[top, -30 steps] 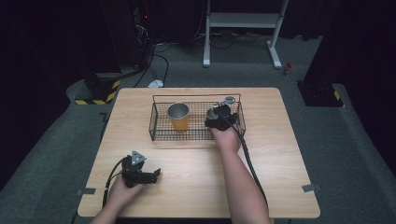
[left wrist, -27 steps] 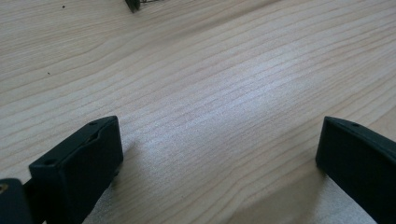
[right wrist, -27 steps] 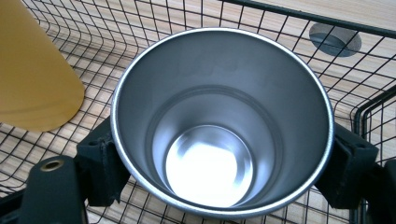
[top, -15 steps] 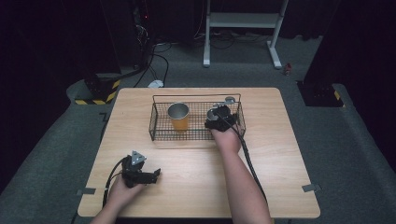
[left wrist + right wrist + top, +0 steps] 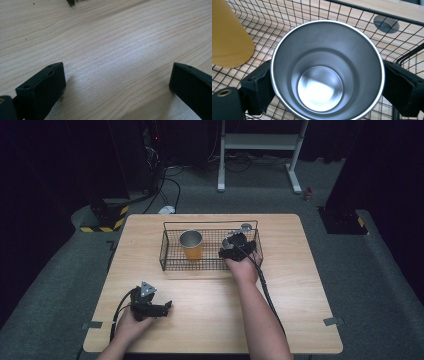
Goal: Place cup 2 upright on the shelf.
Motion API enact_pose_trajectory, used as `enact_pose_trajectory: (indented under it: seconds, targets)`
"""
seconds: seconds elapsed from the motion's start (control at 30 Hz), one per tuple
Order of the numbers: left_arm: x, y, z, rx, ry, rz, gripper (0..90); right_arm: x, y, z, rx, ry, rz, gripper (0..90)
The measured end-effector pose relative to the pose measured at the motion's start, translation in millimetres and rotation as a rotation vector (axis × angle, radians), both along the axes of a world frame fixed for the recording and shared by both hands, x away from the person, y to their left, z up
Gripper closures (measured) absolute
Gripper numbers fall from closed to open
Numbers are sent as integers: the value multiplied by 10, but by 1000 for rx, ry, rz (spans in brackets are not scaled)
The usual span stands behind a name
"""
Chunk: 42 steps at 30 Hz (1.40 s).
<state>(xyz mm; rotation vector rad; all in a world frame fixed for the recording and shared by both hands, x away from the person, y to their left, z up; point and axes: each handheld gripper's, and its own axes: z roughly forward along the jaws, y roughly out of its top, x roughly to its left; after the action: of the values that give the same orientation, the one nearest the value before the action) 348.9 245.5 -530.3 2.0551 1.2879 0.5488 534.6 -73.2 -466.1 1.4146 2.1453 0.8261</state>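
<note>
steel cup (image 5: 327, 72) in wire basket (image 5: 172, 259) on wooden table (image 5: 210, 315).

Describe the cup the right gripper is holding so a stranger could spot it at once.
On the wooden table stands a black wire basket. At its right end the right gripper clamps a steel cup. Its neighbour cup is orange outside; this one is bare silver, empty.

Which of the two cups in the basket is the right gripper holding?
The steel cup, at the right end of the basket. The right gripper has a finger on each side of it. The orange cup stands apart to its left, untouched.
</note>
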Motion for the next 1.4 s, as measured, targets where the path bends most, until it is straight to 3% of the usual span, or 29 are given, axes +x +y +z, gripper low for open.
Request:
enact_pose_trajectory:
  seconds: [0.33,0.83,1.4]
  targets:
    - [0,0,0,0,0,0,9,-63,-28,150,40,-44,4,88]
    - [-1,-3,-1,-4,-1,1,10,-145,-97,314,56,-100,32,89]
    - [-1,-1,-1,-3,-1,0,10,-447,-140,363,63,-156,63,91]
